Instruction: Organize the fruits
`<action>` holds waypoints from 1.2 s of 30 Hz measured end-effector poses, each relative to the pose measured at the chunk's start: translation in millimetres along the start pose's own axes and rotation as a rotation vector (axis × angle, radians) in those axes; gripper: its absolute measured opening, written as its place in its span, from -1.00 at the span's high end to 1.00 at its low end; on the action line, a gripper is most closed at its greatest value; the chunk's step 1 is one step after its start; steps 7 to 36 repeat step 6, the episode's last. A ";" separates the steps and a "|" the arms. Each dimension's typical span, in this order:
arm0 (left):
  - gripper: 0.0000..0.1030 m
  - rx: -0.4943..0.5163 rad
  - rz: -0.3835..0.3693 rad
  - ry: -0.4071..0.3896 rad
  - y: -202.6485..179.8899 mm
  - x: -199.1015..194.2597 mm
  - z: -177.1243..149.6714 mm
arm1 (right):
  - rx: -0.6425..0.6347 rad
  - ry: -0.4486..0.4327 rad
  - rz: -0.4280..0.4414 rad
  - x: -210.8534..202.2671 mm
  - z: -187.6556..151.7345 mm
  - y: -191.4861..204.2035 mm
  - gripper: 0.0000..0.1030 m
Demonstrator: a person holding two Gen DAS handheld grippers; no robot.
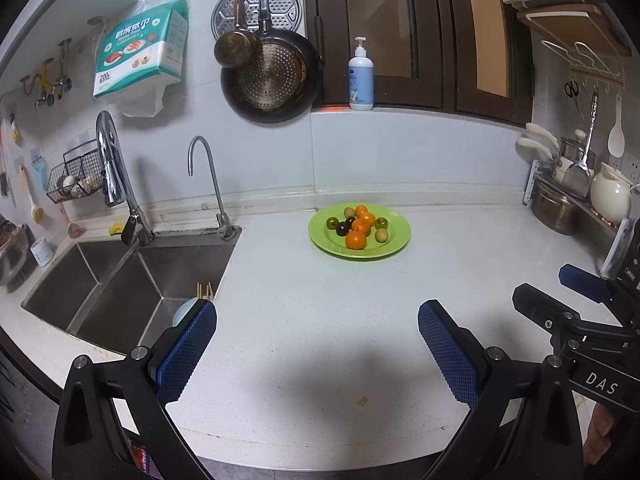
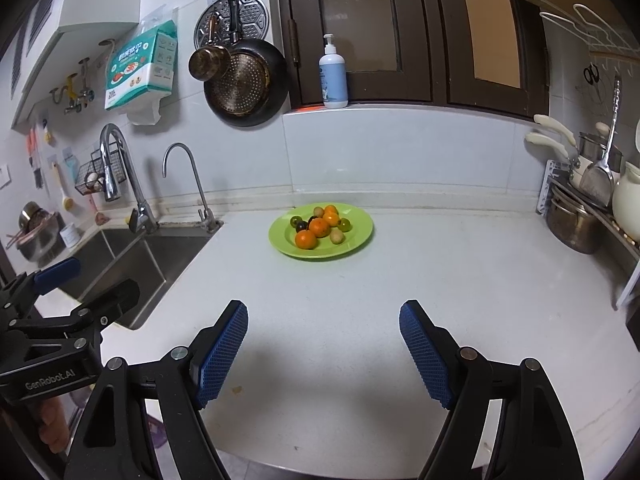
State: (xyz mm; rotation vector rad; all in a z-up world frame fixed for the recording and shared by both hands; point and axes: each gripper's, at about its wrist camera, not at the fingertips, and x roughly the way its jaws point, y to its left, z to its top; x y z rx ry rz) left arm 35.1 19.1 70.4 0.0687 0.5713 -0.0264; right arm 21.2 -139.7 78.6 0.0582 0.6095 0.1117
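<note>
plate (image 1: 394, 240): lime green, plain
mandarins (image 1: 355, 239): bright orange
small round fruits (image 1: 381, 235): olive green, one near-black
countertop (image 1: 320, 320): white, finely speckled
gripper pads (image 1: 186, 354): blue, cross-hatched; arms black
pump bottle (image 1: 361, 76): pale blue, white pump
hanging pan (image 1: 272, 80): black rim, coppery dotted base
tissue pack (image 1: 140, 52): teal and white, printed
window frame (image 1: 448, 40): dark brown
</note>
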 end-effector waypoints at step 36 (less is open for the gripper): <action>-1.00 0.001 0.011 0.002 -0.4 1.6 -0.1 | 0.003 0.003 0.001 1.5 0.0 -0.2 -0.53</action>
